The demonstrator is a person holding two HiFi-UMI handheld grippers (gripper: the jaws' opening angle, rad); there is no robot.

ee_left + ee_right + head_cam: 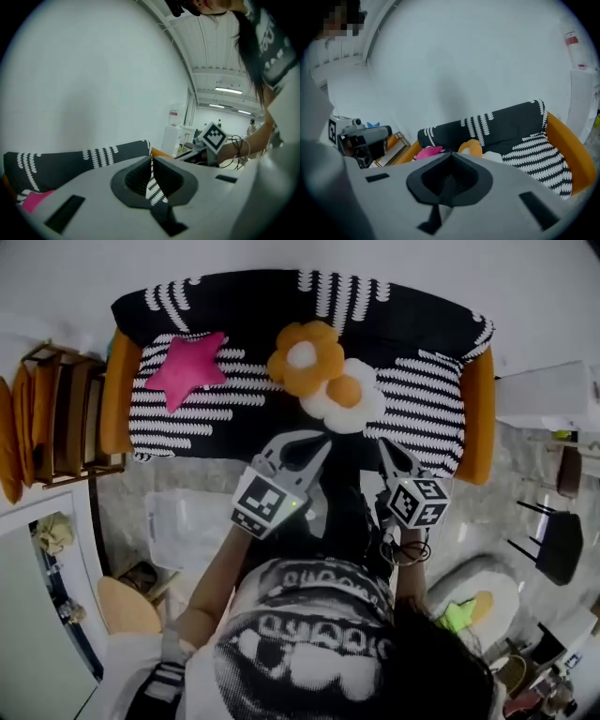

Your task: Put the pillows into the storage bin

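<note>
Head view, left claw (pixel 309 442): my jaws are together at the tips with nothing between them, and they touch nothing.
Head view, right claw (pixel 383 446): my jaws are closed and empty, beside the left claw and pointing the same way.
Head view, pillows: the white egg pillow (pixel 348 396) lies just ahead of both claws, on the line between them. The orange flower pillow (pixel 304 356) touches it on the far side. The pink star pillow (pixel 187 367) lies ahead and well to the left of my left claw. All three rest on the striped sofa (pixel 422 381).
Head view, storage bin (pixel 187 526): it sits on the floor, to the left of my left claw and nearer to me than its tips.
Left gripper view, claw: the tips meet; only a thin slit behind them shows the sofa's stripes.
Left gripper view, pillows: a pink edge shows low and far left of the jaws.
Right gripper view, claw: the pads are pressed together with nothing gripped.
Right gripper view, pillows: pink, orange and white sit just beyond the tips, apart from them.
</note>
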